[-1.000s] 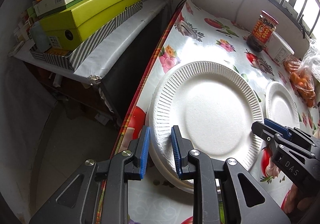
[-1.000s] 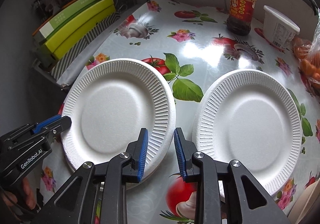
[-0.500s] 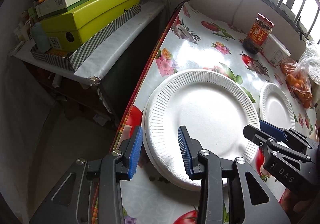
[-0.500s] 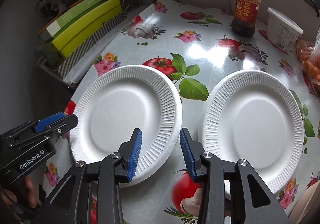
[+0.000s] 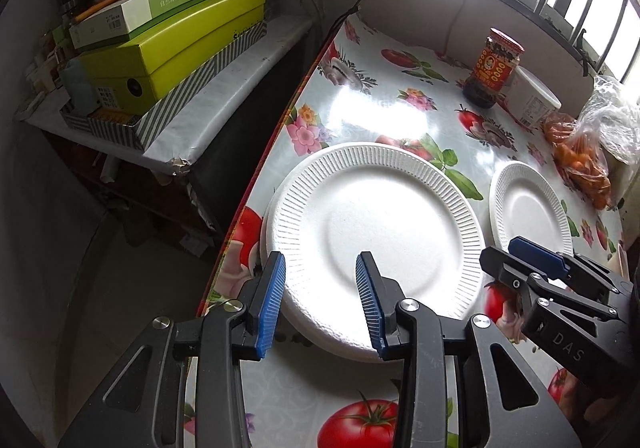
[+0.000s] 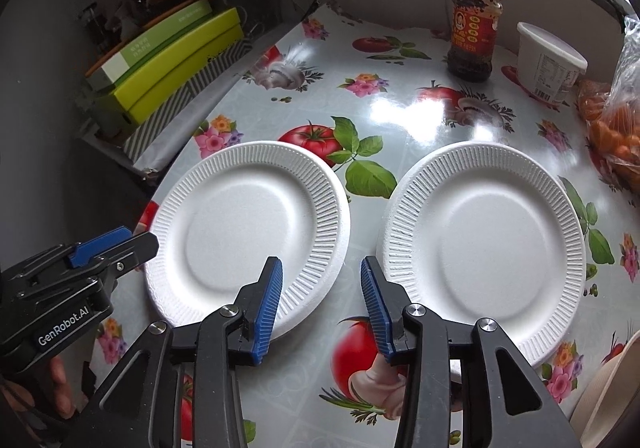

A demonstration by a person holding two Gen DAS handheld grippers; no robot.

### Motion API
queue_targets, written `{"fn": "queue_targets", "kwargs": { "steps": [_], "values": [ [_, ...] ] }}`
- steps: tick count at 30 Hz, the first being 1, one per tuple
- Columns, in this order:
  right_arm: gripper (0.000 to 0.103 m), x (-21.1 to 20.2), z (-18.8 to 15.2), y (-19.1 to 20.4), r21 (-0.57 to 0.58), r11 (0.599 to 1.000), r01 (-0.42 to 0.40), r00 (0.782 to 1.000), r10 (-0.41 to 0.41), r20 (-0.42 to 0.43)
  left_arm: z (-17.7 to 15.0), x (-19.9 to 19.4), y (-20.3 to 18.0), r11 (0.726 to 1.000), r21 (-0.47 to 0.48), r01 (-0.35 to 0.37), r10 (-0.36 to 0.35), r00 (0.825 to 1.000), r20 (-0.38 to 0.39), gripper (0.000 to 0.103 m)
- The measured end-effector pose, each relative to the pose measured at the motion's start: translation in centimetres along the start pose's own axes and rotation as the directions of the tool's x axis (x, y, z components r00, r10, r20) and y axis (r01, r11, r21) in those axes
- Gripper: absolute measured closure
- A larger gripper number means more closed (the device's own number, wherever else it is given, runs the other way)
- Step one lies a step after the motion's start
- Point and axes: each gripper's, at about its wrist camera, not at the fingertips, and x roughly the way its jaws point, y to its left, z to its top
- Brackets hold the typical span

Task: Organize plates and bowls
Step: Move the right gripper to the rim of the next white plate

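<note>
Both tongs have just spread apart, nothing gripped: left tongs (image 5: 320, 300) over the near rim of the left plate (image 5: 372, 240), right tongs (image 6: 320, 304) between it and the right plate (image 6: 484, 244) on the table (image 6: 400, 115).

"GenRobot.AI" on left gripper (image 6: 266, 302), "DAS" on right gripper (image 5: 520, 260)

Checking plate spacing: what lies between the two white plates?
Only bare tablecloth between the left plate and right plate, with tomato and leaf prints; the right wrist view shows it.
</note>
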Motion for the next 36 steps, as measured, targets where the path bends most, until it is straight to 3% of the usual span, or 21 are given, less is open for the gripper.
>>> {"fn": "queue_targets", "kwargs": {
  "steps": [12,20,28,36],
  "values": [
    [0.058,-7.4,-1.0,-5.1,0.016,0.999,0.041,0.994,-0.042,0.099,-1.3,-4.3,-4.1,0.995,0.048,0.087,-0.09,0.993,0.075,0.065],
    [0.057,-10.4,-1.3,-10.3,0.037,0.991,0.125,0.984,-0.129,0.125,-2.6,-4.5,-8.0,0.984,0.081,0.16,-0.165,0.984,0.061,0.065],
    [0.057,-10.8,-0.3,-14.8,0.087,0.989,0.118,0.986,-0.126,0.104,-3.2,-3.4,-10.9,0.974,0.091,0.206,-0.211,0.977,0.038,0.065],
    [0.057,-7.6,1.1,-18.3,0.13,0.987,0.096,0.994,-0.101,0.033,-3.2,-1.0,-12.9,0.967,0.074,0.245,-0.245,0.969,-0.008,0.065]
  ]
}}
